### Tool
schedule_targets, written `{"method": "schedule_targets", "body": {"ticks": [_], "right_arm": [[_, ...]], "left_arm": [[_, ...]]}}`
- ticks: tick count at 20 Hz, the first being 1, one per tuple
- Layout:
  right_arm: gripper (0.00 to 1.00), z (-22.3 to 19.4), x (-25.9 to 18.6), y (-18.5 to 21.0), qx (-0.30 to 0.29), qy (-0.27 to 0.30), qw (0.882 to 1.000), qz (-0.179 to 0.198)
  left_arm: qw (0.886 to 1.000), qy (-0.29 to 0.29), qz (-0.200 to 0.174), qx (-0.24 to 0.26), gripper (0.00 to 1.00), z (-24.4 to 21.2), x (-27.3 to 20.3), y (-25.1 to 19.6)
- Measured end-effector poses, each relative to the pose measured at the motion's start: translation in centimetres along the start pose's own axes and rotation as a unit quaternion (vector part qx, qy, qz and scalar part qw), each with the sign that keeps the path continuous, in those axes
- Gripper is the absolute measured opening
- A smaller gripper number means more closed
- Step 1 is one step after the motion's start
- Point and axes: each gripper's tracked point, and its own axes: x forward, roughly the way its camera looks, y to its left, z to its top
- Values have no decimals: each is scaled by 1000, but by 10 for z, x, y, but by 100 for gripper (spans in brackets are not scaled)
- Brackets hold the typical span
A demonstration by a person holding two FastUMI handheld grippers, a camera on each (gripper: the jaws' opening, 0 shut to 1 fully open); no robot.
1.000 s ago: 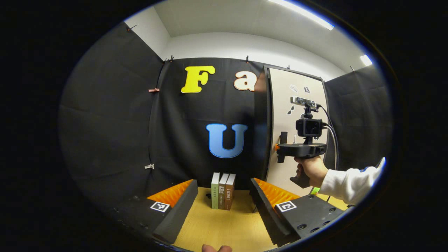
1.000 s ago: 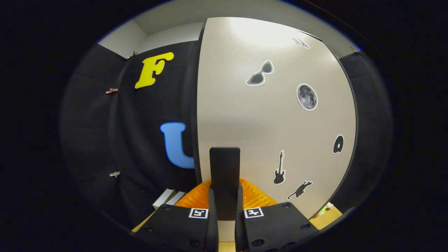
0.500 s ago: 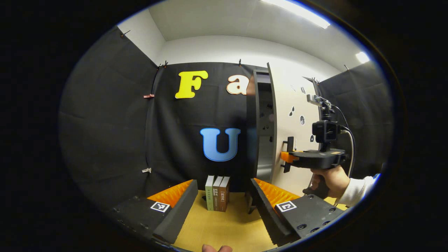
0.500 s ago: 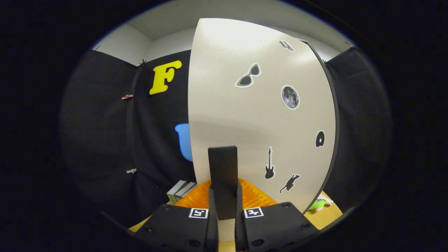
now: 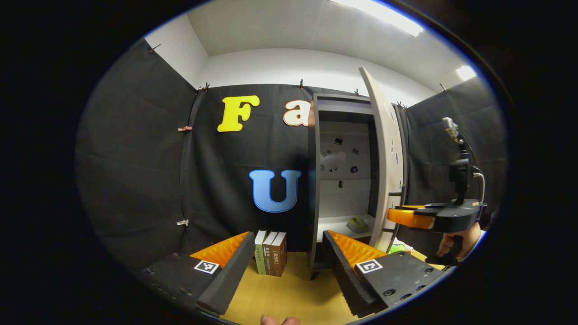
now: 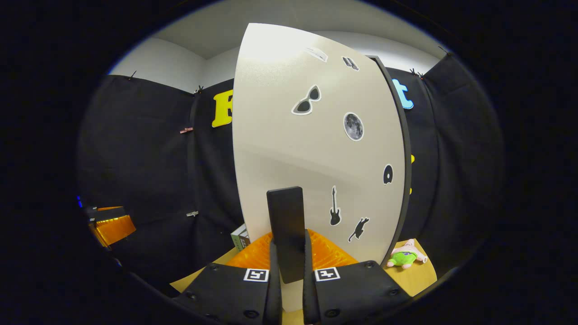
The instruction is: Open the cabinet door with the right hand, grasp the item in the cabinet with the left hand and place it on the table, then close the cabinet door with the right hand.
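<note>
The tall cabinet stands at the back of the table with its pale door swung wide; stickers dot the door's face. My right gripper is shut on the door's black upright handle. In the left gripper view that right gripper sits at the door's edge, held by a hand. On the cabinet's lower shelf lies a small greenish item. My left gripper hovers open above the table, in front of the cabinet, holding nothing.
Three books stand upright on the wooden table left of the cabinet. A green and pink plush toy lies on the table right of the door. Small objects hang on the cabinet's inner back wall.
The door has swung from nearly shut to wide open, exposing the shelf and the greenish item. My right gripper went with the handle, rightward in the left gripper view. The left gripper stayed open.
</note>
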Motion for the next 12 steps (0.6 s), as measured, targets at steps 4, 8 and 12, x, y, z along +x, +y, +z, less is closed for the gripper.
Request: {"method": "schedule_targets", "body": {"ticks": [4,8,12], "right_arm": [[22,6,-40,-37,1,-2,1000,-5],[21,9,-79,-72,-21,-5,999,-28],[21,14,-96,-100,-5,-8,998,-56]], "left_arm": [[1000,-1,-1,-4,96,1,12,-14],[1000,-3,-5,-9,94,4,22,-26],[1000,-6,-11,-7,94,7,33,-40]]}}
